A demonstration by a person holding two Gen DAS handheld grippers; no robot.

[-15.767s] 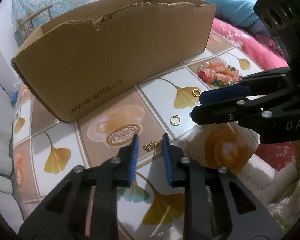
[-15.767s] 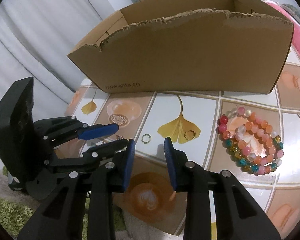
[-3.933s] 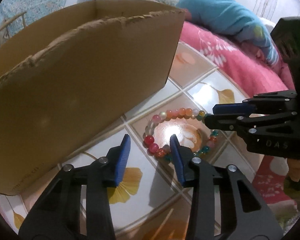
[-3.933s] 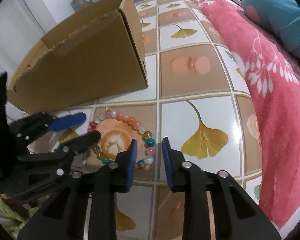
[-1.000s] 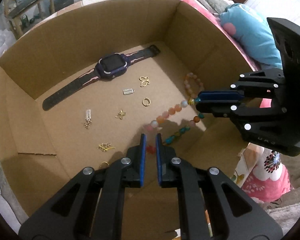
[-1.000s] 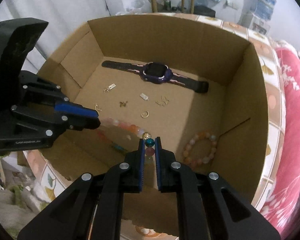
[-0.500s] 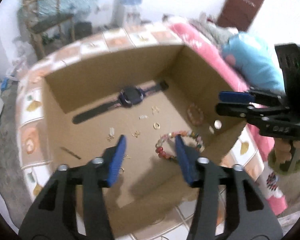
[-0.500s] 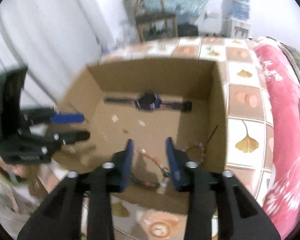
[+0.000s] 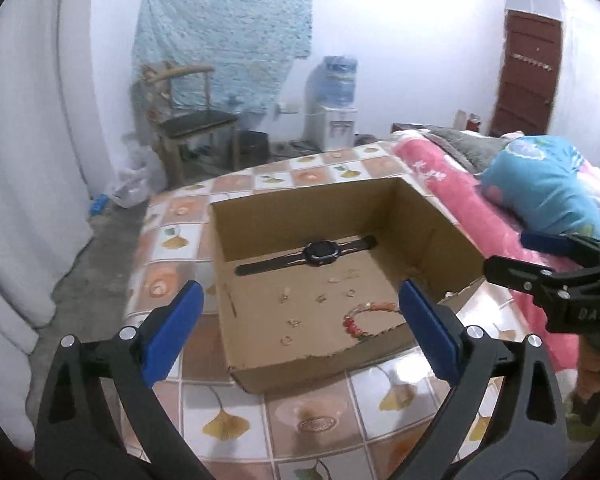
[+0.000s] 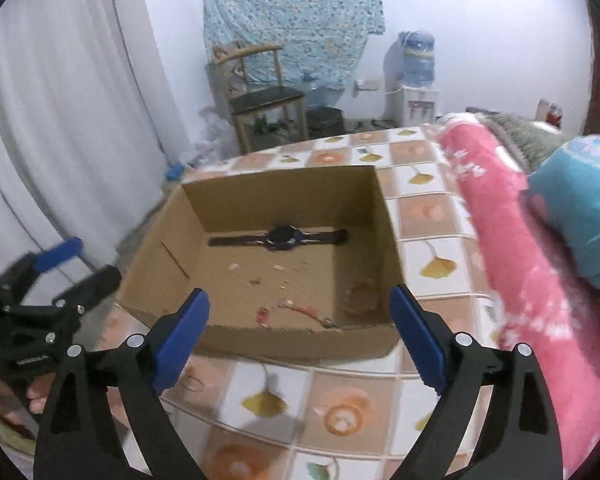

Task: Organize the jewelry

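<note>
Cardboard box [image 9: 340,356] holds one watch [image 9: 320,251], two bead bracelets [image 9: 364,316]; both tools, left [image 9: 300,332] and right [image 10: 300,336], gape wide, empty

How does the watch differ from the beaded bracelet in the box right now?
The watch is dark and lies stretched flat by the far wall of the box; the beaded bracelet is pink, red and orange and curls in a loop by the torn near wall. The watch is longer. Both lie loose on the box floor, free of either gripper.

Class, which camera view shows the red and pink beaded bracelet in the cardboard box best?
The left wrist view: the red and pink beaded bracelet appears as a fairly sharp loop. In the right wrist view it is blurred, partly hidden behind the cardboard box's torn wall.
</note>
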